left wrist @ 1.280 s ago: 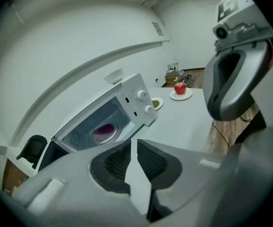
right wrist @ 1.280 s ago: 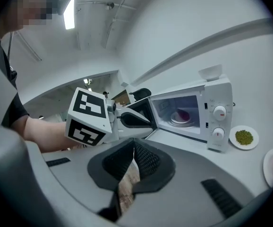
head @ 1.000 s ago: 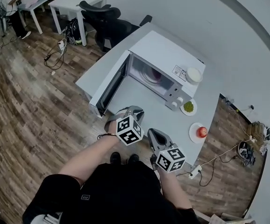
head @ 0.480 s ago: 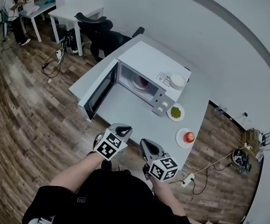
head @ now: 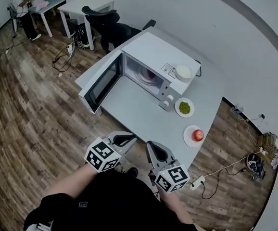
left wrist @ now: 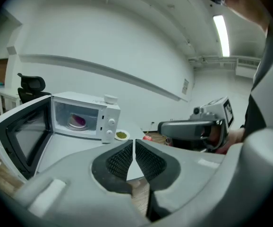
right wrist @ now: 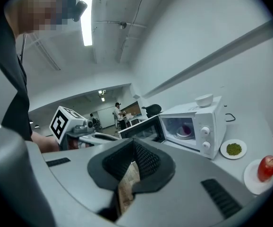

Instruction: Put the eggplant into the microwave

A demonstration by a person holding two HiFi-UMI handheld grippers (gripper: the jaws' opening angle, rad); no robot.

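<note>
1. Left tool (left wrist: 133,145): nearest, held off the near edge of the tabletop (head: 139,117), above the wood floor (head: 43,109). Pads closed together, nothing between them.
2. Right tool (right wrist: 134,146): just beside it on the right. Pads meet at the tips, nothing held.
3. Apple (head: 197,135): red, on a white plate (head: 189,139), near right of the tabletop.
4. Green dish (head: 184,108): white, holding something green. It is farther than the apple, just beside the microwave's knob panel.
5. Microwave (head: 153,49): white, at the middle of the tabletop. Its door (head: 100,83) swings open to the left.
6. Eggplant (head: 147,74): the purple item lying on the turntable inside the cavity, so the placing looks done and only the door seems left.
   - Handling (judged): light, firm, and smooth-skinned, so likely to slip under narrow pads. The skin marks if pinched hard.
   - Best hold (judged): across the thick middle with moderate squeeze. The stem end is too small here to make out.
7. Bowl (head: 183,71): white, on the microwave's top at the right.
8. Chair (head: 105,25): black, beyond the tabletop's far left corner.
9. Person (head: 23,8): standing at a far left desk.
</note>
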